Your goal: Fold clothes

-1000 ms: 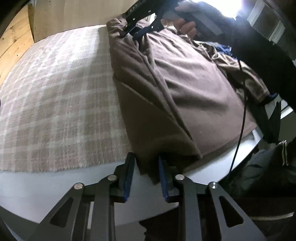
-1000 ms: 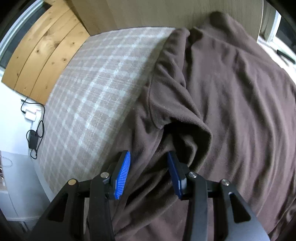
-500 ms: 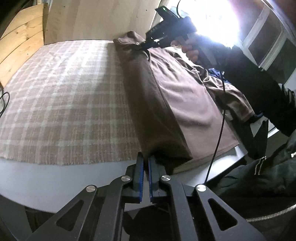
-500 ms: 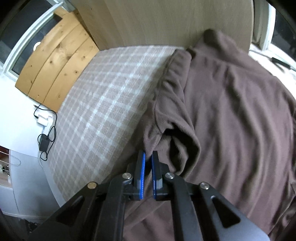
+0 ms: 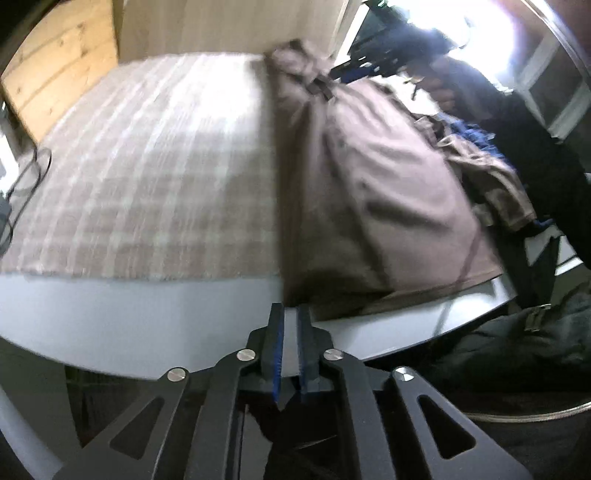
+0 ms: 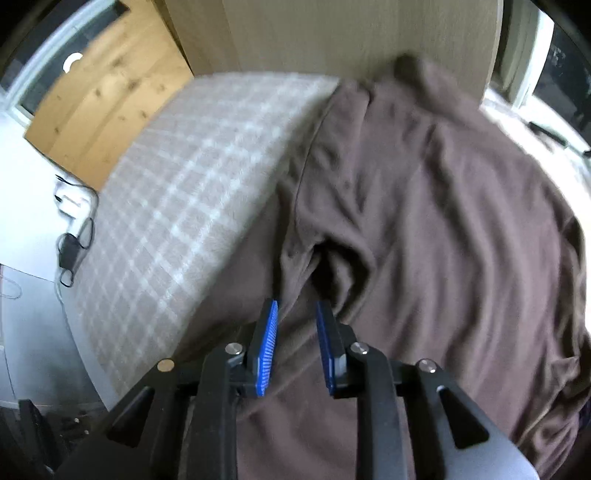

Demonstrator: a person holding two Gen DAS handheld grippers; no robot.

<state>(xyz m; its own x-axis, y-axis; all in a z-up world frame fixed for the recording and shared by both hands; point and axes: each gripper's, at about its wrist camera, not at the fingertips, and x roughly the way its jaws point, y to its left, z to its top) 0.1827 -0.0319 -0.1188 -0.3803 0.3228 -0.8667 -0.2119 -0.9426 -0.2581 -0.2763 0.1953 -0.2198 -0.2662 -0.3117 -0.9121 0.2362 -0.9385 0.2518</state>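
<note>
Both views motion-blurred; garment (image 5: 369, 192) hem at my left fingertips hard to read | left gripper (image 5: 290, 321) jaws nearly closed, narrow gap, cannot tell whether cloth is caught; garment edge just ahead on table (image 5: 147, 314) | right gripper (image 6: 295, 325) jaws parted, garment (image 6: 424, 221) fold between pads (image 6: 266, 347), not pinched

A plaid cloth (image 5: 147, 177) covers a white table (image 5: 147, 314), with a beige wall (image 6: 351, 37) behind it and a pine panel (image 6: 107, 85) to one side. Bright window (image 5: 491, 33) light glares in at the far end — washed out. A cable and plug (image 6: 70, 254) lie on a white surface beside the table.
</note>
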